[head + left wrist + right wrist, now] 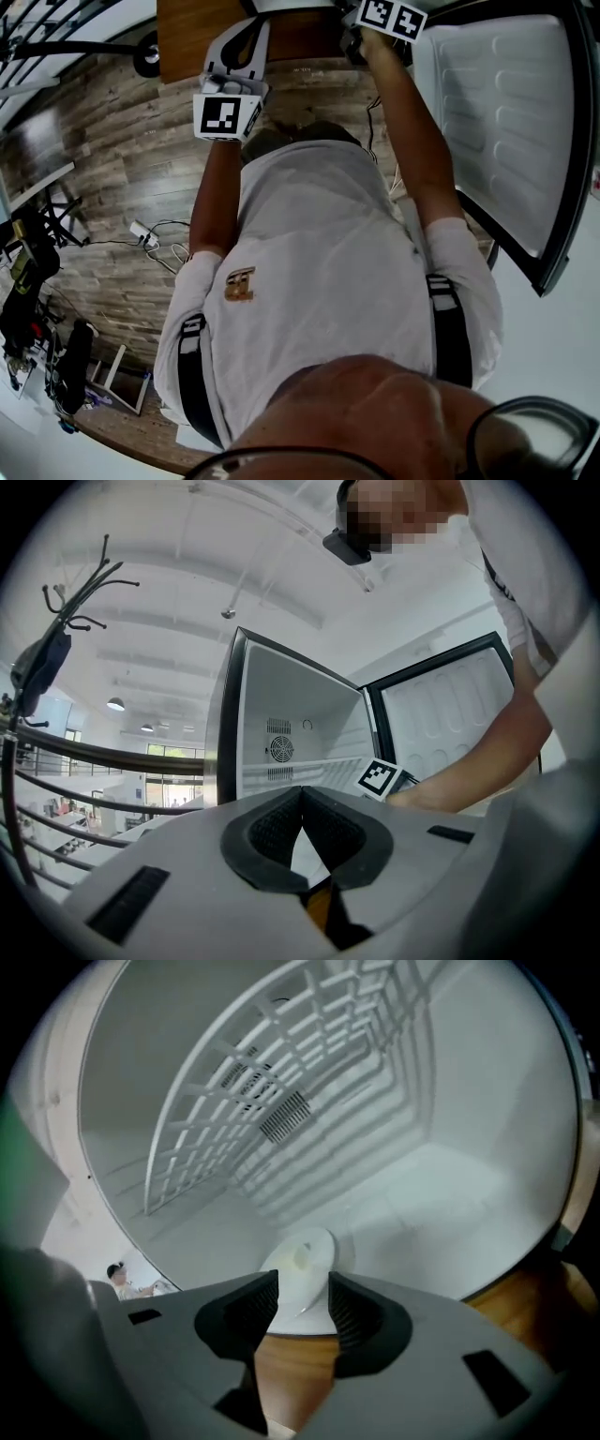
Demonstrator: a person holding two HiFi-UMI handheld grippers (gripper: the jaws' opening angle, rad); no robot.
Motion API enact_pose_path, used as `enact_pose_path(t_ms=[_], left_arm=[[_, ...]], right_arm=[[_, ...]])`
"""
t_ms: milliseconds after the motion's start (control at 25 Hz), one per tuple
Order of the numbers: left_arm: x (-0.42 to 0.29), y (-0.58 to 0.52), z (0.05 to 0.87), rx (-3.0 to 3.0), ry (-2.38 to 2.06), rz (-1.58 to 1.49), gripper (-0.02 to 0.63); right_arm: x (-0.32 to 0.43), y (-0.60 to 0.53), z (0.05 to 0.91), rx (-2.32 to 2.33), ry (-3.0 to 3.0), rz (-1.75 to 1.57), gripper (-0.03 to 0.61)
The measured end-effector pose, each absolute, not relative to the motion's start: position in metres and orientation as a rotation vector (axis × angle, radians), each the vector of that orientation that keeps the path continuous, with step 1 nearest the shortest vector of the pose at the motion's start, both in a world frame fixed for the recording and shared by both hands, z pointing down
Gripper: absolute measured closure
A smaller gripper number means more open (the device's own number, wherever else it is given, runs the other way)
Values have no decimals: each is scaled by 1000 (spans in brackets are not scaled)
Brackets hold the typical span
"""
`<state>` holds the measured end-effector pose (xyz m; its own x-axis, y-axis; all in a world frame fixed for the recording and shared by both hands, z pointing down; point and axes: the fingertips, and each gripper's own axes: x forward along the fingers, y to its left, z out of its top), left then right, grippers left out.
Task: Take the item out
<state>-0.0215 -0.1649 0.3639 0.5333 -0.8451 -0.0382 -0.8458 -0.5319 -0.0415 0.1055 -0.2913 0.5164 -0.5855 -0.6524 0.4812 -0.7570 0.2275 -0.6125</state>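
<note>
White fridge floor [459,1204] is seen, a disc [302,1265] laid at its front edge just beyond the right gripper [302,1290], opened and empty; the left gripper [302,794] is clenched on nothing. Reaching is judged underway: jaws must be advanced around the disc

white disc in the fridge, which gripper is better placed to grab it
Right. The right gripper is at the fridge opening, jaws open just short of the disc. The left gripper is shut, farther out.
</note>
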Motion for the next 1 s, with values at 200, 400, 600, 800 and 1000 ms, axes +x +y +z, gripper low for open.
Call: enact_pose_path(t_ms=[200,400,600,800,1000], left_arm=[[-18,-174,372,-2726,1495,8,595],[-25,-183,383,-2754,1483,-25,595],[-55,-198,385,-2770,1459,-48,595],[-52,-191,393,-2774,1418,-49,595],[-57,-189,390,-2768,1434,-67,595]], right_arm=[[113,-311,530,1376,-2294,1558,406],[108,-324,545,1377,-2246,1674,407],[78,-340,551,1373,-2223,1742,410],[79,-338,557,1368,-2207,1841,422],[76,-337,556,1356,-2186,1939,428]])
